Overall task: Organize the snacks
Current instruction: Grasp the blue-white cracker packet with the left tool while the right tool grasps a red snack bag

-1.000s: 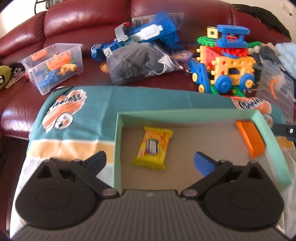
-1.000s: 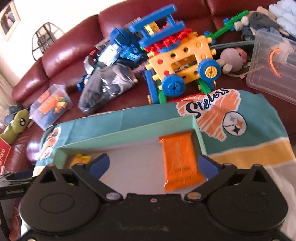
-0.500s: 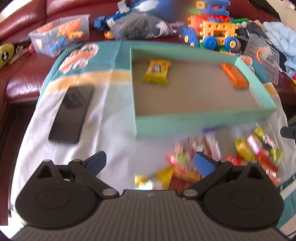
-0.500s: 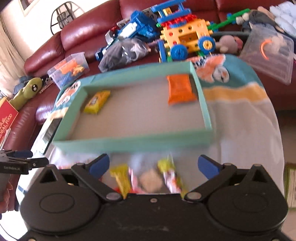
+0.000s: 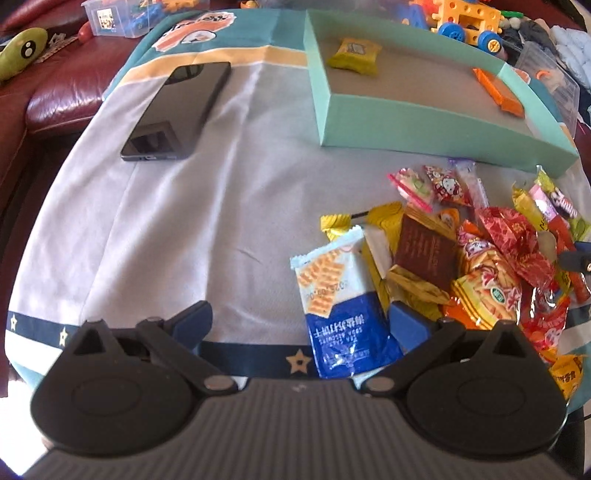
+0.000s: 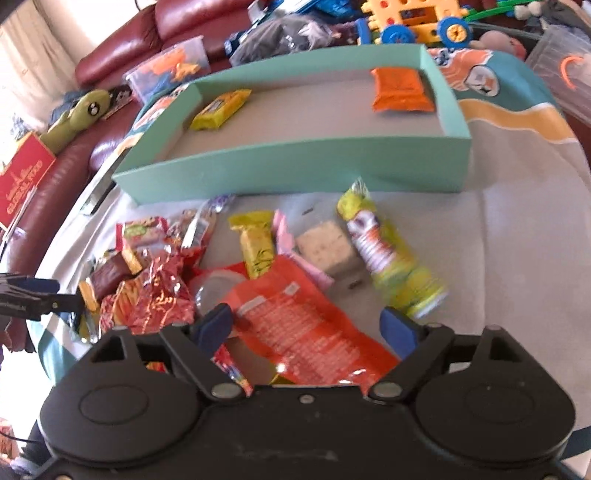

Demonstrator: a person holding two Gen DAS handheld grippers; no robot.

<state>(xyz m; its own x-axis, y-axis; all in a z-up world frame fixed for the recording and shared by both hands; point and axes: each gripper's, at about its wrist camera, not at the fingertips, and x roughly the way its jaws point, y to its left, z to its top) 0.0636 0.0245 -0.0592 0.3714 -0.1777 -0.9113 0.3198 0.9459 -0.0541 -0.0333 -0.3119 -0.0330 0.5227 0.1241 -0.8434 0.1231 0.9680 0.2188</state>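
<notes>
A teal box [image 5: 406,118] [image 6: 295,166] on the cloth holds a yellow packet [image 5: 354,55] [image 6: 221,109] at its left and an orange packet [image 5: 498,90] [image 6: 400,90] at its right. In front of it lies a pile of loose snacks [image 5: 480,258]. My left gripper [image 5: 299,325] is open above the pile's left edge, and a blue-and-white cracker packet [image 5: 340,295] lies just inside its right finger. My right gripper [image 6: 306,326] hangs over a large orange packet [image 6: 306,317]; its jaws are closing with that packet between them, and the pads are not pressing on it.
A black phone [image 5: 181,110] lies on the cloth left of the box. A yellow-green packet [image 6: 391,266] sits beside my right finger. Behind the box, a red sofa carries a toy truck [image 6: 413,22], clear bins [image 6: 170,70] and a green plush [image 6: 81,110].
Both grippers have drawn back from over the box to above the snack pile in front of it. The right jaws have narrowed a little.
</notes>
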